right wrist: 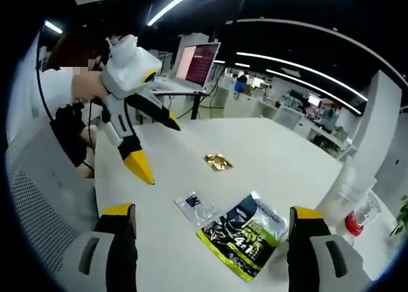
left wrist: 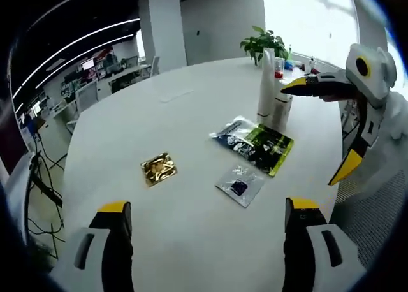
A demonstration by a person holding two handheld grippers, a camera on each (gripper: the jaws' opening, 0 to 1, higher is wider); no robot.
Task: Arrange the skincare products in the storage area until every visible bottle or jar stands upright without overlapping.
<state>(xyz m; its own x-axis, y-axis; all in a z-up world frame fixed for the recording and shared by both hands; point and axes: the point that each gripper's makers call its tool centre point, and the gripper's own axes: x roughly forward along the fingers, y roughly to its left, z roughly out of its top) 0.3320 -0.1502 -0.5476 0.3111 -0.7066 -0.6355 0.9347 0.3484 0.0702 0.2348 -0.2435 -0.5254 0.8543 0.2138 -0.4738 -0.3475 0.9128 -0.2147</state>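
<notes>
White round table [left wrist: 191,113] holds our two upright bottles [left wrist: 271,91], with sachets [left wrist: 254,144] flat just beside them, so we keep both the left gripper [left wrist: 207,219] and right gripper [right wrist: 213,222] apart, empty, ready.

Both views raised above the white table [left wrist: 191,113], facing each other from opposite sides, sharing green-black pouch [left wrist: 255,145], gold packet [left wrist: 158,169], clear sachet [left wrist: 240,184].

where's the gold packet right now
The gold packet lies flat on the white table, left of the clear sachet and green-black pouch in the left gripper view.
</notes>
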